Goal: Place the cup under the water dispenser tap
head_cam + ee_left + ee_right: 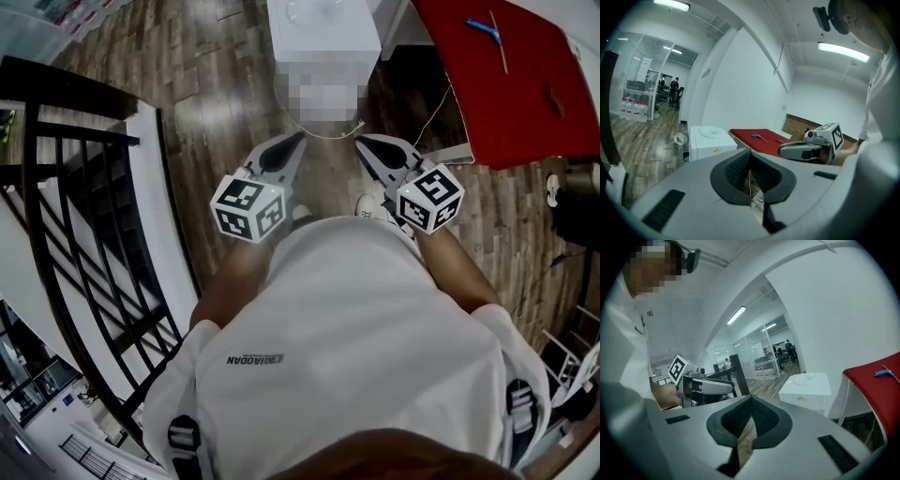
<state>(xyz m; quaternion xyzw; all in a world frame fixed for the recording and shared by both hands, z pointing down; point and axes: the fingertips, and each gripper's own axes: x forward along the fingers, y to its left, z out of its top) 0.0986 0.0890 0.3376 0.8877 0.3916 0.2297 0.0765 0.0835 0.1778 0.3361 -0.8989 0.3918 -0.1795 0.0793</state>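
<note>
No cup shows in any view. The white water dispenser (pixel 323 33) stands on the wooden floor ahead of me, and I see its top and not its tap. It also appears in the left gripper view as a white water dispenser (pixel 710 140) and in the right gripper view as a white water dispenser (pixel 806 390). My left gripper (pixel 298 141) and right gripper (pixel 364 141) are held side by side in front of the person's body, short of the dispenser. Both point toward it. The left gripper (pixel 750 152) has its tips together with nothing between them. The right gripper (pixel 750 398) is shut and empty too.
A red table (pixel 506 75) stands right of the dispenser with a blue tool (pixel 483 26) on it. A black railing (pixel 75 234) runs along the left. A white cable (pixel 323 134) lies on the floor by the dispenser. Water bottles (pixel 633 110) and people (pixel 674 86) are far off.
</note>
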